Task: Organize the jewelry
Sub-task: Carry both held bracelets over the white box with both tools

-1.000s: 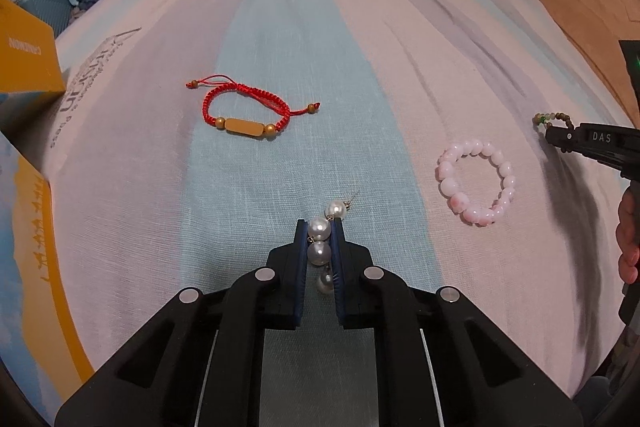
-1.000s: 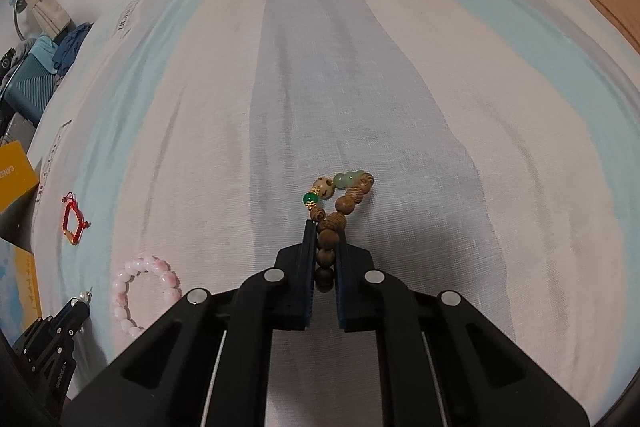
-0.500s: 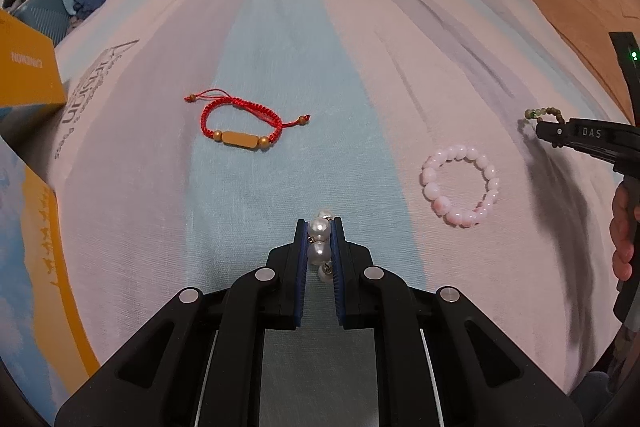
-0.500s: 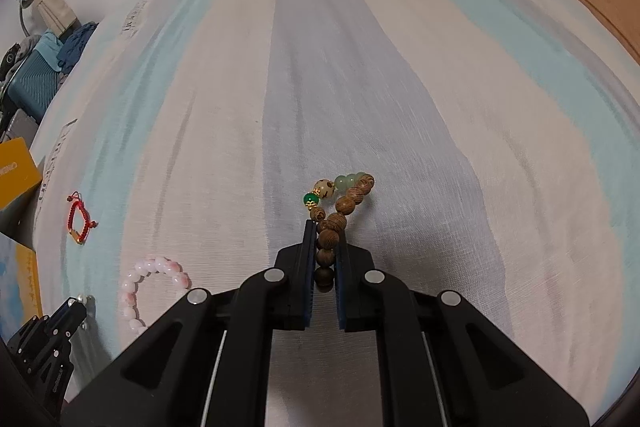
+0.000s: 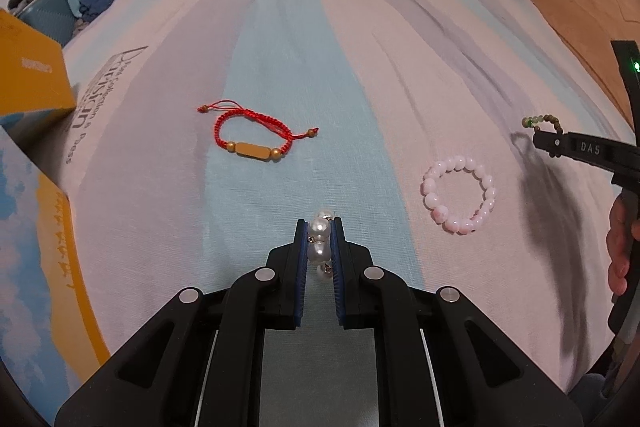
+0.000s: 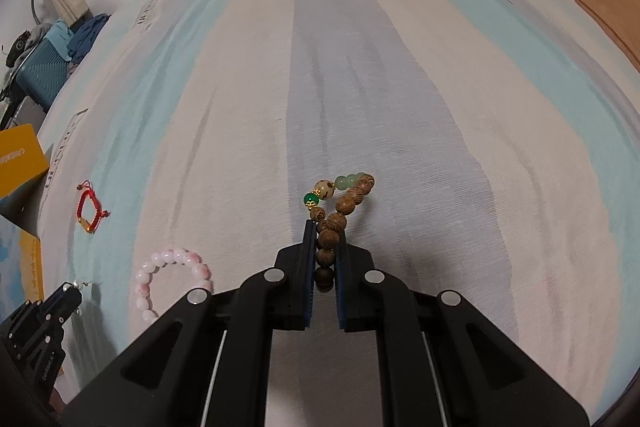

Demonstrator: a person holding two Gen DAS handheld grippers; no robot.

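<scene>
Striped bedsheet (image 5: 280, 39) in blue, grey and cream spreads under me, wooden floor (image 5: 580, 11) beyond. I clamp my left gripper (image 5: 320, 227) on a pearl bracelet (image 5: 320, 243), my right gripper (image 6: 324, 227), marked "DAS", on a wooden bead bracelet (image 6: 340, 211). Between them lies a pink bead bracelet (image 5: 458, 199), with a red cord bracelet (image 5: 252, 133) well apart.

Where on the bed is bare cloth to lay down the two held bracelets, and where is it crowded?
Bare: the grey stripe ahead of the wooden bead bracelet, and the stripe between the red cord bracelet and pink bead bracelet. Crowded: the left edge, near the yellow boxes.
</scene>
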